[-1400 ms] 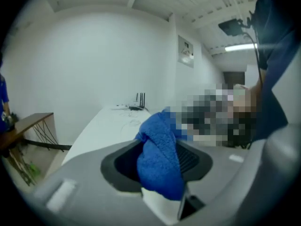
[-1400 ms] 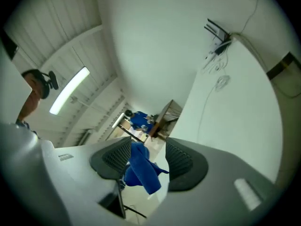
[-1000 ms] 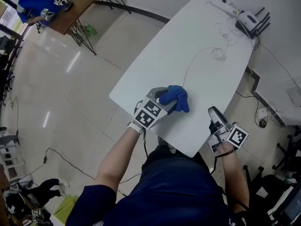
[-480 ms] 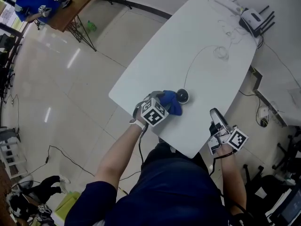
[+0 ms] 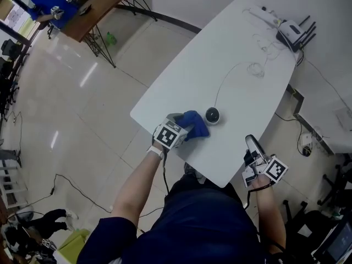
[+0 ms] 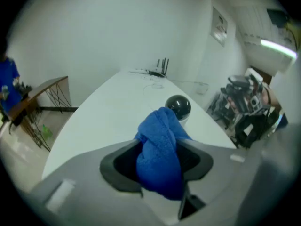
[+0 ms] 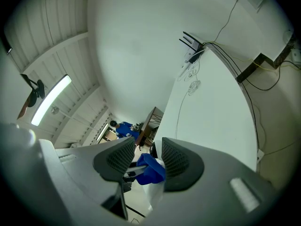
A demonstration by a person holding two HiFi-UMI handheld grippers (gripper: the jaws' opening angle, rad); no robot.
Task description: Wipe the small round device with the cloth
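a: near the front edge of the worktop [image 5: 231,48]: small round device [image 5: 212,115], dark dome, thin cable [image 5: 223,78] running to the far end. cloth?
b: blue cloth [image 5: 193,126] bunched, pinched in the left claw [image 6: 160,161], just beside the device; contact unclear. i'd tip the wad onto the dome and rub small light circles so it doesn't skid on the smooth white top.
a: right claw [image 7: 144,160]?
b: off the near corner, jaws just been closing but apart, nothing between. could steady the base. router [image 5: 291,29] at the far end, glossy floor [image 5: 82,120] around.
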